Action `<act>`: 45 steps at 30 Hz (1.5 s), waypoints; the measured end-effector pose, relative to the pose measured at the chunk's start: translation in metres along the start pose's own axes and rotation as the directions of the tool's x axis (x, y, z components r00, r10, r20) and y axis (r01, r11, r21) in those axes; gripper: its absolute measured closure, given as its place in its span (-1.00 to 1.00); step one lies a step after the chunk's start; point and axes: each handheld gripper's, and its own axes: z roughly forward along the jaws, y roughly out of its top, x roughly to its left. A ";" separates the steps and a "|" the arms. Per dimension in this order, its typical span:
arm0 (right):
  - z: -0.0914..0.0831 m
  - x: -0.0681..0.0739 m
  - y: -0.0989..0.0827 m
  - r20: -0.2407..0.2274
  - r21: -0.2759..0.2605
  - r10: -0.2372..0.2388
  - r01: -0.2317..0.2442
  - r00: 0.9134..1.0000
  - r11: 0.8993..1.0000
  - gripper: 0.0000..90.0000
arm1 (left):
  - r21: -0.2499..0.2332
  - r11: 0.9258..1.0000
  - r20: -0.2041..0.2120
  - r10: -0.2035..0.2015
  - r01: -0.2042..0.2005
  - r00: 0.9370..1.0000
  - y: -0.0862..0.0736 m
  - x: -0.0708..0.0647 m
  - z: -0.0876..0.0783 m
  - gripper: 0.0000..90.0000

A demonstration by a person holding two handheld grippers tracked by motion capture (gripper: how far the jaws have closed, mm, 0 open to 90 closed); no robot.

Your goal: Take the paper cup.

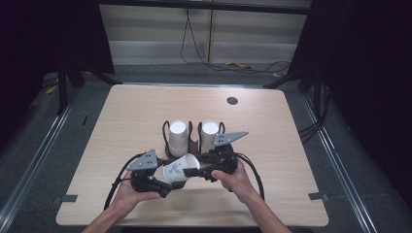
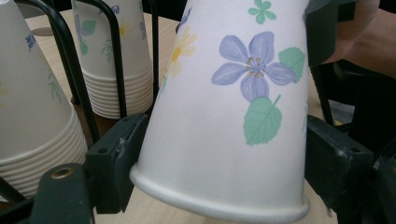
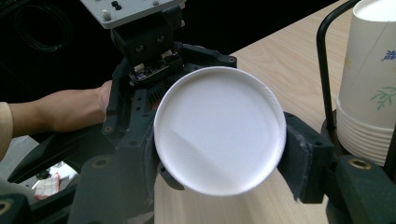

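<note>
I have both forearms coming in low, my left gripper (image 1: 167, 187) and right gripper (image 1: 194, 172) turned inward to face each other. Both sets of fingers (image 2: 114, 154) look clamped, though my right ones are partly hidden.

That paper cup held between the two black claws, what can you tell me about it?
The paper cup is white, printed with purple flowers and green leaves, and looks like thin card with a rolled rim. It lies tipped on its side above the table, in front of two stacks of matching cups in a black wire rack. The left gripper clamps it near the rim; the right gripper clamps the narrower end, whose flat white bottom faces that gripper's camera.
</note>
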 end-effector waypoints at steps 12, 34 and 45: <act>-0.002 -0.001 0.000 0.005 0.013 -0.016 0.016 1.000 1.000 -0.22 | -0.013 1.000 0.008 0.002 -0.002 1.000 -0.002 0.000 0.001 -0.46; -0.007 -0.002 0.001 0.073 0.036 -0.030 0.028 0.997 0.999 -0.58 | 0.043 0.999 0.001 -0.024 0.024 1.000 -0.003 0.003 -0.006 -0.44; -0.017 -0.001 -0.004 0.108 0.053 -0.056 0.051 0.993 0.997 -0.63 | 0.076 0.997 0.006 -0.013 0.012 1.000 0.001 0.005 -0.010 -0.44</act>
